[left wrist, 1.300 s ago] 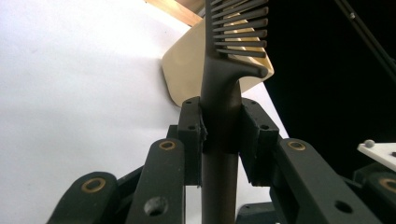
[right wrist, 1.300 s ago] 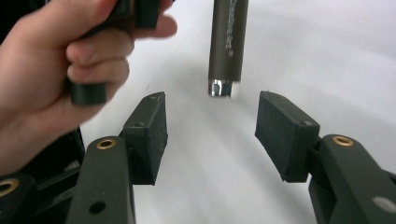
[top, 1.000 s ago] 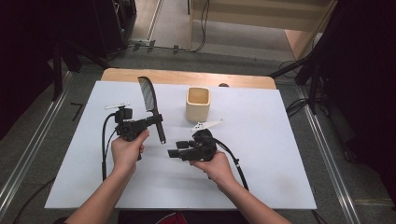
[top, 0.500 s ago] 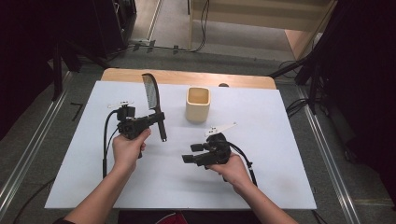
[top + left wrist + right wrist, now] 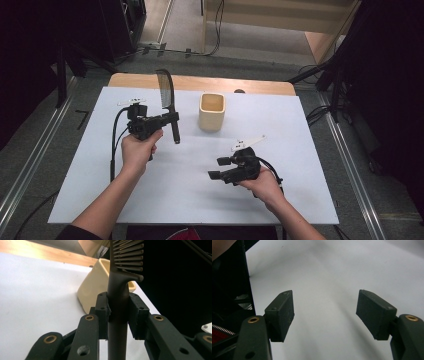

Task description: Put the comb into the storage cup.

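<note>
Where the left gripper view cuts off at its top edge, we lose the far teeth of the black comb [image 5: 126, 257], and its handle runs out of that view at the bottom between the jaws. Left of the cream cup [image 5: 212, 111], we see the left gripper [image 5: 173, 120] pinching the comb by its handle, pads pressed on both sides, the toothed end reaching toward the table's far edge and the handle end pointing back toward the person. The left hand [image 5: 136, 151] grips from below, forearm coming up from the near left. The cup stands upright on the white table cover [image 5: 310, 165], its inside too shadowed for us to judge. Near and to the right of the cup, the right gripper [image 5: 218, 167] is held low over the cover, jaws spread apart with nothing between them, pointing left; the right hand [image 5: 265, 186] wraps it from behind, a cable looping beside it.
</note>
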Action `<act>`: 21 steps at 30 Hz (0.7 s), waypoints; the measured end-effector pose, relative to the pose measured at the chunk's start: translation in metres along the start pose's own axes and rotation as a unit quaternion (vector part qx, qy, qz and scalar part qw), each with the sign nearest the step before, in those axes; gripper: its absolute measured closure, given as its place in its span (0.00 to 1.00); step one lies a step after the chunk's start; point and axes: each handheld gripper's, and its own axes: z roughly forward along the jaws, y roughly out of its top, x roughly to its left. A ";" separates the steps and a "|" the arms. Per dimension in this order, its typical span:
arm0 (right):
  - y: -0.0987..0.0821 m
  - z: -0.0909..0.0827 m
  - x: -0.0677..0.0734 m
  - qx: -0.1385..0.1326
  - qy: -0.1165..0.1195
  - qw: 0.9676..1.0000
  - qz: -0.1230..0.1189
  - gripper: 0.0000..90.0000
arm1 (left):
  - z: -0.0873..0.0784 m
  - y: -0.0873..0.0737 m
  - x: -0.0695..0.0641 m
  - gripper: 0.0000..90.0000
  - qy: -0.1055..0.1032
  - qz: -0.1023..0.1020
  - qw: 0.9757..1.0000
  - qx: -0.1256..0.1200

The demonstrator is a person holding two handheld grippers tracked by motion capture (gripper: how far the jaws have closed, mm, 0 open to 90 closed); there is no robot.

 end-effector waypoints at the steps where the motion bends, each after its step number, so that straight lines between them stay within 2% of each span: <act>1: -0.002 -0.003 -0.001 -0.001 0.001 1.000 -0.001 0.32 | 0.000 0.002 -0.001 0.82 -0.003 -0.001 1.000 -0.001; 8: -0.015 -0.018 -0.004 0.001 -0.022 1.000 -0.002 0.32 | 0.003 0.016 -0.006 0.82 -0.012 0.012 1.000 -0.001; 11: -0.020 -0.023 -0.006 0.001 -0.023 1.000 0.003 0.32 | 0.005 0.022 -0.010 0.82 -0.020 0.017 1.000 -0.001; 13: -0.024 -0.027 -0.006 0.000 -0.025 1.000 0.007 0.32 | 0.006 0.026 -0.012 0.82 -0.034 0.010 0.999 -0.004; 16: -0.029 -0.030 -0.007 0.003 -0.027 1.000 0.009 0.32 | 0.009 0.033 -0.018 0.82 -0.036 0.018 0.999 -0.010; 21: -0.037 -0.037 -0.008 0.001 -0.036 0.999 0.015 0.31 | 0.014 0.044 -0.019 0.82 -0.049 0.004 0.999 -0.020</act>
